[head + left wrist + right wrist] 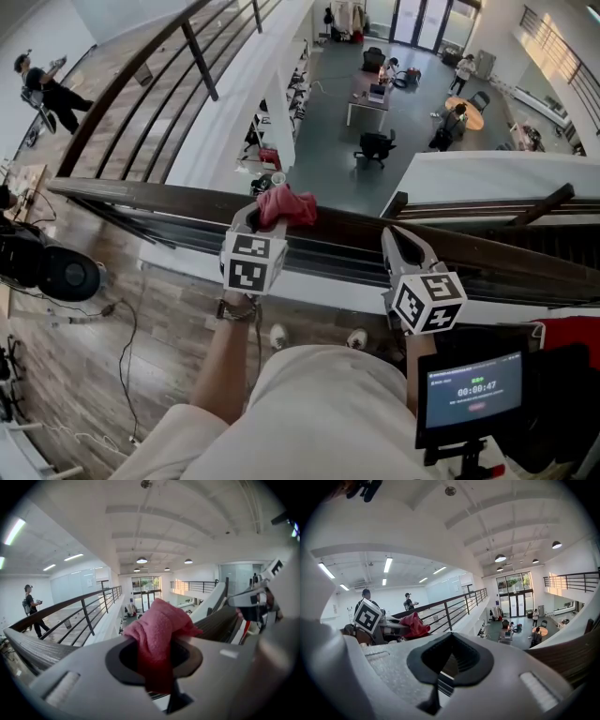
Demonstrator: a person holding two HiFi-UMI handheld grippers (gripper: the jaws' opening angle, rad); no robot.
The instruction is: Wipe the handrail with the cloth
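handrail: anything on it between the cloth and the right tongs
Nothing: in the head view the handrail is bare between the cloth and the right tongs.

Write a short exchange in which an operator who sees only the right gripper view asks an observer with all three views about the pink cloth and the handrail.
Operator: Is that pink cloth actually gripped?
Observer: Yes. The left gripper view shows the left tool shut on it, with the cloth bunching out above the jaws.
Operator: Is it touching the handrail?
Observer: The head view shows it lying on top of the dark wooden handrail, with the right tool further along the same rail.
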